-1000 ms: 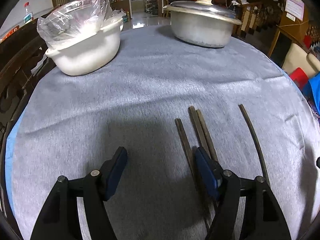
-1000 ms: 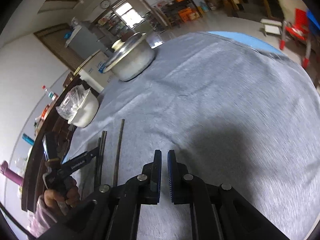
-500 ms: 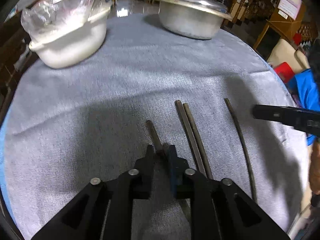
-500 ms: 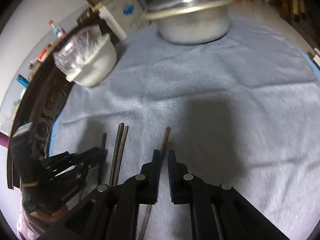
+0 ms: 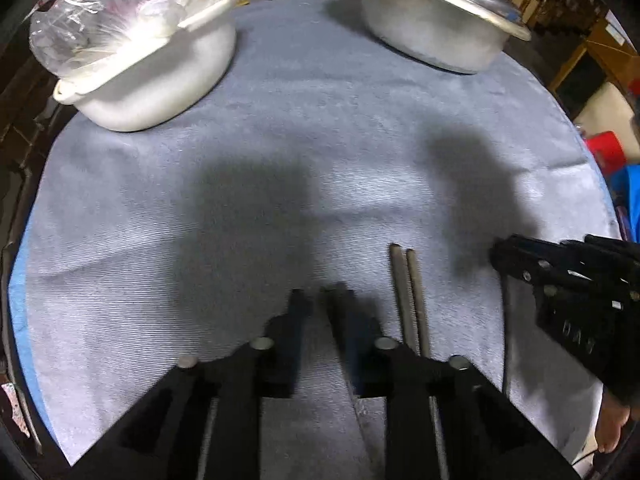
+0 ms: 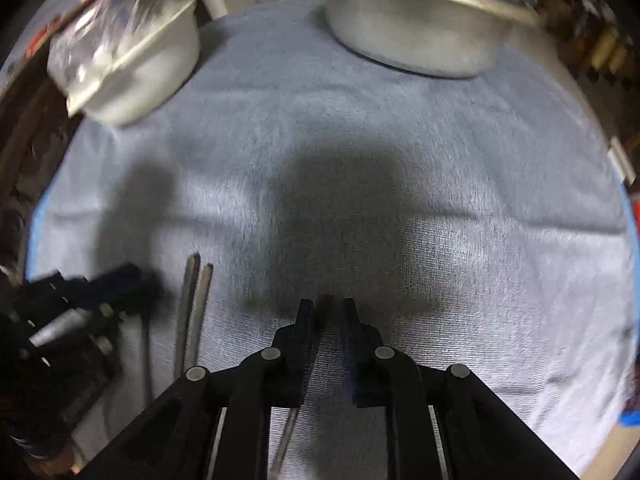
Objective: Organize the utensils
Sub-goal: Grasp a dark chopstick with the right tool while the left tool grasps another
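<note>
Dark chopsticks lie on the grey tablecloth [image 5: 320, 140]. A pair of chopsticks [image 5: 408, 292] lies side by side just right of my left gripper [image 5: 316, 300], also in the right wrist view [image 6: 194, 312]. My left gripper stands slightly open over a single chopstick [image 5: 338, 308] that runs along its right finger. My right gripper [image 6: 326, 312] is slightly open around another single chopstick [image 6: 323, 312], which runs back under it. The right gripper shows at the right of the left wrist view [image 5: 560, 276]; the left gripper shows at the left of the right wrist view [image 6: 80, 308].
A white basin with a plastic bag [image 5: 148, 48] stands at the back left. A lidded metal pot [image 5: 440, 16] stands at the back right. The round table's edge curves close on both sides, with chairs and a blue and red object [image 5: 616, 168] beyond the right edge.
Both grippers have opened a little from shut. The left gripper moved forward along its chopstick. The right gripper swung in over the far right chopstick, which now lies between its fingers.
</note>
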The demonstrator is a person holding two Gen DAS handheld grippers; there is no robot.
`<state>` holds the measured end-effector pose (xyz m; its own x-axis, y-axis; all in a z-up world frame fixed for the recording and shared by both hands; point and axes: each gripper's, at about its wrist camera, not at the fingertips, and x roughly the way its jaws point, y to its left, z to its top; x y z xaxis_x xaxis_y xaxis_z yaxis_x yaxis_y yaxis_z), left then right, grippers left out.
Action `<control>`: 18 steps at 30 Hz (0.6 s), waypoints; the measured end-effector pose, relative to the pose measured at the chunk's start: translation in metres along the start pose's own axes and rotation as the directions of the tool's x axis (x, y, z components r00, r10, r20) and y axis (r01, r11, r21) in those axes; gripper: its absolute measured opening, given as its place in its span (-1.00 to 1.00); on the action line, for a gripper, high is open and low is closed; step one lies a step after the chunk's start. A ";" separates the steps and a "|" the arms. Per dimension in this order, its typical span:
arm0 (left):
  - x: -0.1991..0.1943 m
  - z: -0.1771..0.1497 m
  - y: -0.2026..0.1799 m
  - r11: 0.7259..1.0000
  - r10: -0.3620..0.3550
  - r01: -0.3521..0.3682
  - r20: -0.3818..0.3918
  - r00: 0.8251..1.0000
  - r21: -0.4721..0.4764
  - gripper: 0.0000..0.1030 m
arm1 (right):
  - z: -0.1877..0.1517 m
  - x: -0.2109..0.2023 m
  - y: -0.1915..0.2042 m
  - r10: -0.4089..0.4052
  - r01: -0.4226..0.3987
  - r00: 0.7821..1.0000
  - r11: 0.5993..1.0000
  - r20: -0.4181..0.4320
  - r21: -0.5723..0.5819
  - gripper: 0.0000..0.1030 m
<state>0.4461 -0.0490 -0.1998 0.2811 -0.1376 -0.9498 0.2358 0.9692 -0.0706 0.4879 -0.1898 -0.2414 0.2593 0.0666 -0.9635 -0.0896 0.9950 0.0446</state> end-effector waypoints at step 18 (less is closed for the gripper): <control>-0.060 -0.054 0.013 0.993 -0.038 0.060 0.204 0.978 -0.104 -0.90 | -0.070 -0.060 -0.055 0.117 -0.150 0.948 0.985 0.296 0.091 -0.89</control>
<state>0.3824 -0.0169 -0.1605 0.4556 -0.2126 -0.8644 0.1545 0.9752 -0.1584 0.4104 -0.2536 -0.2045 0.5197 0.2018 -0.8302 -0.0399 0.9764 0.2124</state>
